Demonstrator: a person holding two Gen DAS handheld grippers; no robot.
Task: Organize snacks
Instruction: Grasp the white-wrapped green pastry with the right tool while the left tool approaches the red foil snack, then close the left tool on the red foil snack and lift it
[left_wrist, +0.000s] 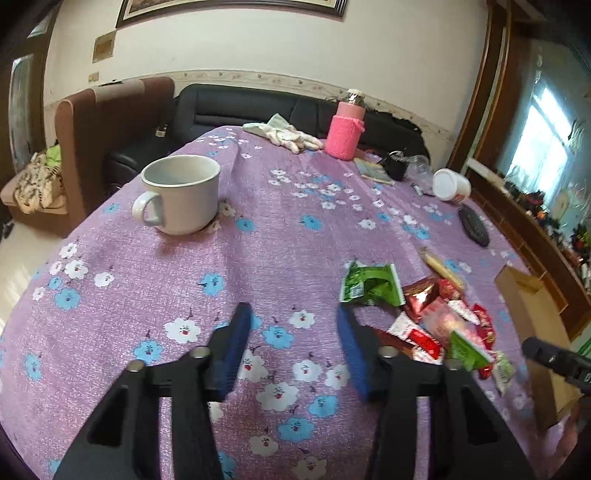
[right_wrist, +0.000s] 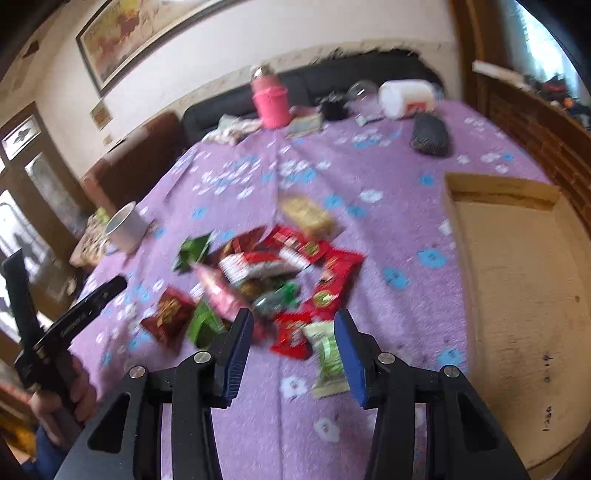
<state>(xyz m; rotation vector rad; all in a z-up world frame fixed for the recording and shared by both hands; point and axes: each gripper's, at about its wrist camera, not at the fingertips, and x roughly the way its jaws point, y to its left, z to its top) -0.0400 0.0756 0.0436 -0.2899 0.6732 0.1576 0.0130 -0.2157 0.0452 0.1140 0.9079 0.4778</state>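
Step in hand: first pick. Your right claw hangs released above the snack pile — lower it, clench one packet, carry rightward to the cardboard box. Left claw — released, idle.

On the worktop the snacks lie heaped near the front, with the box just to their right and the mug well apart to their left. At the far edge stand the bottle, gloves to its left, and the tub to its right, with the sofa behind.
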